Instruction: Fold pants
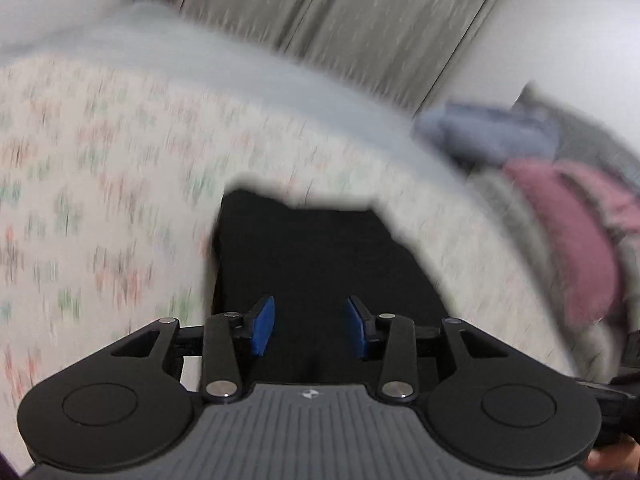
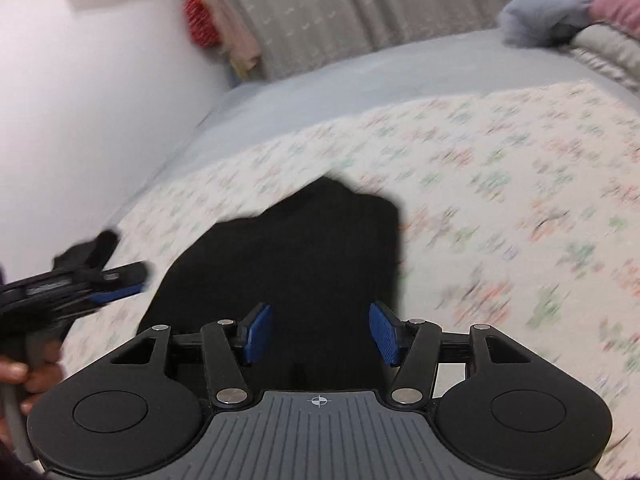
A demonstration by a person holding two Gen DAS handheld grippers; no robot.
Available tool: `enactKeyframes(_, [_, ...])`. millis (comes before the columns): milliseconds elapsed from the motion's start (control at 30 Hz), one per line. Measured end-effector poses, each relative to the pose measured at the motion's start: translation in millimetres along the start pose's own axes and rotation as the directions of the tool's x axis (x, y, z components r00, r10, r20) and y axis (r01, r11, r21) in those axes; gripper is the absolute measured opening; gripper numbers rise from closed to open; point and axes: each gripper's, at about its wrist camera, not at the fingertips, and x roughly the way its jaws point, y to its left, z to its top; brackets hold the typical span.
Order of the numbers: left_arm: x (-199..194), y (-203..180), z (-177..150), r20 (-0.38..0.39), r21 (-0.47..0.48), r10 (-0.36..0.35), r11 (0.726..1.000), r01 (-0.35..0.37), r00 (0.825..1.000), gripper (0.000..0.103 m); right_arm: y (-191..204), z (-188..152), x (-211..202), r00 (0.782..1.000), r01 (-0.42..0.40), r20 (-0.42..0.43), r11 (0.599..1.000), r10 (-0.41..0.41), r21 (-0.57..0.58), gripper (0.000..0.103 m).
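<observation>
Pants (image 1: 320,264) lie folded, long axis running away; both grippers' jaws apart.

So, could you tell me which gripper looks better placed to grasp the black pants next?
Probably the left gripper: its open fingers sit squarely over the black pants. The right gripper, also open, is similarly near.
</observation>
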Motion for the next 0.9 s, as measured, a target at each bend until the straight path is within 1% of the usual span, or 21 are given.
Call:
enactKeyframes(33, [12, 5, -6, -0.021, 0.005, 0.037, 0.999, -0.037, 0.999, 0.021, 3, -10, 13, 0.998, 0.047, -0.047, 0.999, -0.048, -0.026, 0.054])
enactKeyframes(67, [20, 11, -10, -0.019, -0.002, 0.054, 0.999, -0.054, 0.998, 0.010, 6, -20, 20, 0.995, 0.087, -0.048, 0.994, -0.090, -0.063, 0.053])
enactKeyframes(100, [22, 19, -12, 0.001, -0.023, 0.054, 0.998, -0.054, 0.999, 0.007, 9, -29, 21, 0.994, 0.109, -0.006, 0.989, -0.110, -0.103, 0.052])
enactKeyframes(133, [19, 26, -11, 0.004, -0.063, 0.038, 0.997, -0.037, 0.999, 0.007, 12, -33, 18, 0.992, 0.126, 0.015, 0.987, -0.126, -0.103, 0.052])
enactKeyframes(167, [11, 32, -10, 0.003, -0.119, 0.015, 0.993, -0.015, 1.000, 0.007, 14, -35, 13, 0.989, 0.148, 0.025, 0.986, -0.146, -0.079, 0.052])
enactKeyframes(200, [1, 35, -9, 0.005, -0.155, -0.011, 0.988, 0.011, 1.000, 0.008, 17, -37, 5, 0.987, 0.160, 0.034, 0.985, -0.158, -0.063, 0.053])
enactKeyframes(233, [-10, 33, -9, 0.010, -0.149, -0.025, 0.989, 0.026, 1.000, 0.013, 23, -40, -7, 0.988, 0.148, 0.048, 0.986, -0.145, -0.075, 0.054])
enactKeyframes(267, [-22, 27, -11, 0.016, -0.114, -0.023, 0.993, 0.025, 1.000, 0.021, 30, -43, -20, 0.991, 0.129, 0.059, 0.987, -0.124, -0.095, 0.054])
enactKeyframes(300, [-35, 17, -13, 0.026, -0.061, -0.005, 0.998, 0.007, 1.000, 0.026, 36, -45, -29, 0.993, 0.112, 0.061, 0.988, -0.106, -0.109, 0.059])
enactKeyframes(333, [-47, 7, -19, 0.036, 0.000, 0.028, 1.000, -0.028, 0.999, 0.032, 41, -50, -39, 0.994, 0.096, 0.055, 0.989, -0.090, -0.116, 0.066])
enactKeyframes(400, [-65, -9, -34, 0.042, 0.075, 0.083, 0.994, -0.086, 0.996, 0.033, 50, -63, -50, 0.994, 0.097, 0.056, 0.990, -0.092, -0.105, 0.068])
enactKeyframes(433, [-73, -14, -44, 0.034, 0.081, 0.090, 0.992, -0.092, 0.995, 0.033, 54, -70, -57, 0.993, 0.106, 0.067, 0.989, -0.099, -0.100, 0.068])
enactKeyframes(500, [-87, -19, -62, 0.008, 0.060, 0.067, 0.996, -0.068, 0.998, 0.033, 67, -89, -73, 0.989, 0.122, 0.100, 0.986, -0.110, -0.118, 0.068])
enactKeyframes(533, [-96, -21, -70, 0.008, 0.050, 0.053, 0.997, -0.053, 0.999, 0.033, 75, -96, -81, 0.987, 0.130, 0.116, 0.983, -0.115, -0.130, 0.068])
enactKeyframes(600, [-121, -24, -80, 0.057, 0.029, 0.063, 0.997, -0.065, 0.996, 0.033, 89, -110, -102, 0.981, 0.136, 0.160, 0.981, -0.114, -0.136, 0.068])
enactKeyframes(667, [-146, -31, -87, 0.131, 0.025, 0.061, 0.998, -0.065, 0.990, 0.042, 95, -126, -127, 0.974, 0.111, 0.209, 0.987, -0.085, -0.114, 0.070])
enactKeyframes(733, [-171, -43, -95, 0.194, 0.021, 0.064, 0.997, -0.069, 0.979, 0.048, 101, -137, -149, 0.964, 0.104, 0.253, 0.990, -0.077, -0.095, 0.076])
enactKeyframes(800, [-190, -56, -103, 0.249, 0.042, 0.052, 0.997, -0.065, 0.967, 0.055, 111, -144, -166, 0.957, 0.118, 0.278, 0.986, -0.081, -0.119, 0.076])
enactKeyframes(867, [-205, -68, -112, 0.288, 0.073, 0.038, 0.995, -0.061, 0.957, 0.066, 122, -144, -181, 0.951, 0.124, 0.299, 0.980, -0.073, -0.156, 0.077])
enactKeyframes(900, [-211, -73, -116, 0.304, 0.085, 0.040, 0.994, -0.068, 0.952, 0.068, 125, -144, -190, 0.947, 0.126, 0.314, 0.980, -0.072, -0.154, 0.077])
